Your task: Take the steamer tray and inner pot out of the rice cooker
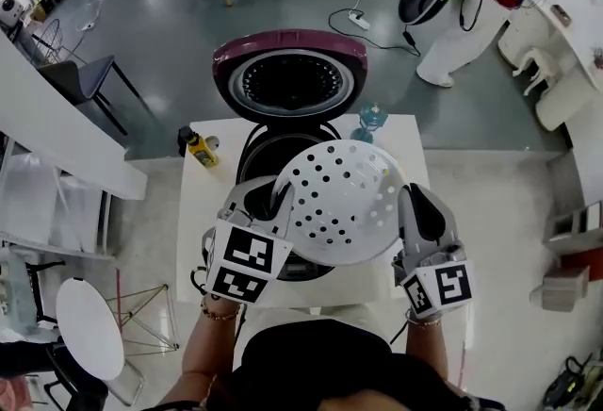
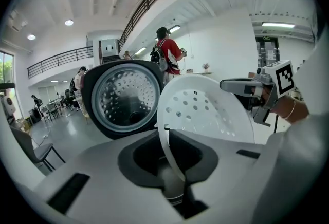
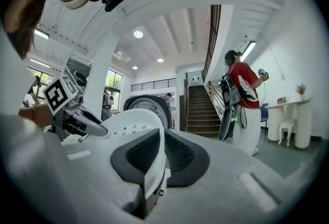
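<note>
Over the open maroon-lidded rice cooker (image 1: 287,79): round white perforated steamer tray (image 1: 344,202), tilted, rim clamped at opposite sides by left gripper (image 1: 276,200) and right gripper (image 1: 415,211). Behind, yellow bottle (image 1: 200,150) and bluish glass (image 1: 369,122); cooker mouth mostly hidden under tray.

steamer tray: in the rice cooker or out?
Out. The steamer tray is held tilted above the rice cooker, clear of its opening, with its rim clamped by the left gripper and the right gripper.
</note>
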A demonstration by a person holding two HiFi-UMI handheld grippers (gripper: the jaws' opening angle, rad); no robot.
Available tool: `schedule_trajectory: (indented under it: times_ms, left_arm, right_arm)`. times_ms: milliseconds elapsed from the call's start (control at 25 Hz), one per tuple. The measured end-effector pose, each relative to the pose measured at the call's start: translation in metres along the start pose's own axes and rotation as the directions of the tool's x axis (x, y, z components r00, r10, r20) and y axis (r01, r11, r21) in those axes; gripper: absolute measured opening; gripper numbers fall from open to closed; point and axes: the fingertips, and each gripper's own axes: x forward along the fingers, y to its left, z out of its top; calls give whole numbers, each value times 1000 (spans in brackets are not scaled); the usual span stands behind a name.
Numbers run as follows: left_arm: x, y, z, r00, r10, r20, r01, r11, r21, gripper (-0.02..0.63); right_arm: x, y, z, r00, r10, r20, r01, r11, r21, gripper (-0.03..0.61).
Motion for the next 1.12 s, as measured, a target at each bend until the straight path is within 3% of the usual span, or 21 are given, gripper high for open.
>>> schedule_trajectory:
  times_ms: [160, 440, 720, 920, 1120]
  left_arm:
    - [4, -48, 19, 1000, -4, -14, 4, 999, 36, 44]
    - [30, -147, 25, 997, -51, -50, 52, 998, 33, 51]
    - [64, -222, -3, 983, -86, -159, 92, 995, 27, 60]
    - [104, -251, -51, 951, -136, -278, 134, 991, -26, 60]
    - [150, -267, -114, 893, -179, -412, 155, 984, -91, 60]
  right_arm:
    - [-36, -36, 3, 999, -24, -35, 24, 1000, -6, 35]
    - [-103, -107, -16, 993, -42, -108, 42, 999, 2, 35]
    - [-148, -157, -68, 970, -70, -231, 76, 997, 19, 35]
    - [-155, -180, -138, 934, -76, -348, 99, 994, 48, 35]
    - [-152, -191, -221, 876, -33, -481, 107, 986, 128, 35]
